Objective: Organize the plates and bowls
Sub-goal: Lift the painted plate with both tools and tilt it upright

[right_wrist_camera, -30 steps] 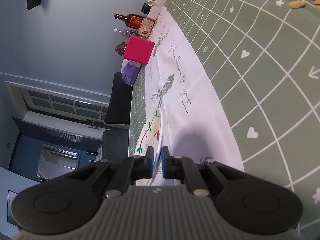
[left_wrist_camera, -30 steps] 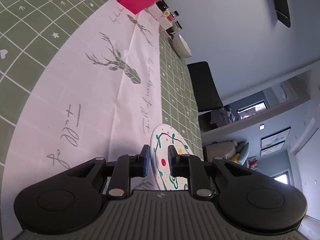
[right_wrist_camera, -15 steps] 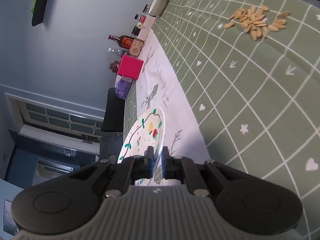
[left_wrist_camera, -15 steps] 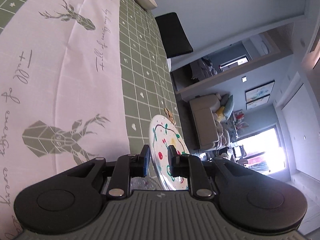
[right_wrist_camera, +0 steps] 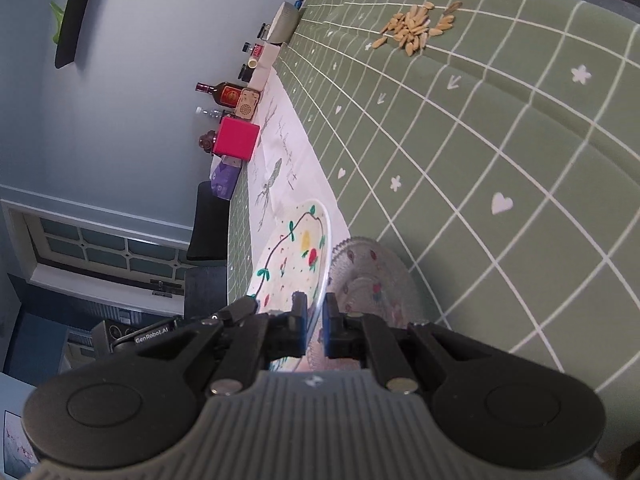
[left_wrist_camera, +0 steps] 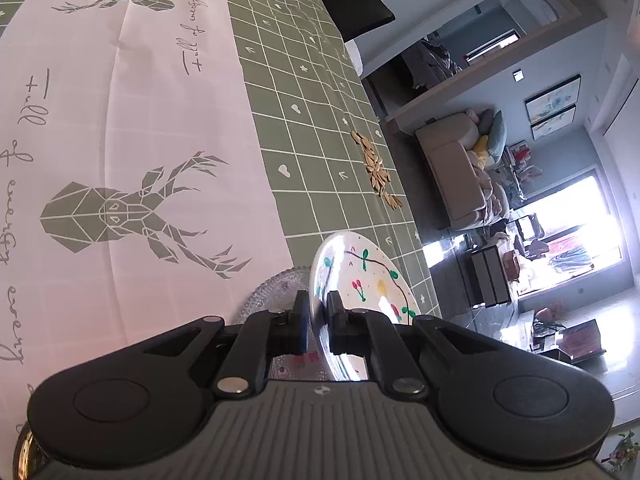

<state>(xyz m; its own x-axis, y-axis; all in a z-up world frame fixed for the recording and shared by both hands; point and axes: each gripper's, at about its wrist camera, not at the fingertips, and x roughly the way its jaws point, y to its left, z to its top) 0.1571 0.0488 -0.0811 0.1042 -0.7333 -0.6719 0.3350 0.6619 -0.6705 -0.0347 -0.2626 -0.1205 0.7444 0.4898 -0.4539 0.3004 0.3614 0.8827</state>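
Observation:
A white plate painted with a vine and cherries (left_wrist_camera: 364, 280) is held up off the table by both grippers at opposite rims. My left gripper (left_wrist_camera: 318, 314) is shut on its rim. My right gripper (right_wrist_camera: 314, 316) is shut on the other rim, where the plate (right_wrist_camera: 294, 256) shows tilted. Below it lies a clear textured glass plate (left_wrist_camera: 276, 292) on the table, also seen in the right wrist view (right_wrist_camera: 372, 276). The left gripper's body shows at the plate's far side in the right wrist view.
The table has a green grid cloth (right_wrist_camera: 480, 160) and a white deer-print runner (left_wrist_camera: 120, 140). A pile of seeds (right_wrist_camera: 416, 28) lies on the cloth. A pink box (right_wrist_camera: 236, 142), bottles (right_wrist_camera: 222, 92) and small jars stand along the wall edge.
Both grippers carried the painted plate along the table to a spot above the glass plate, which has come into view. Both grips stayed shut.

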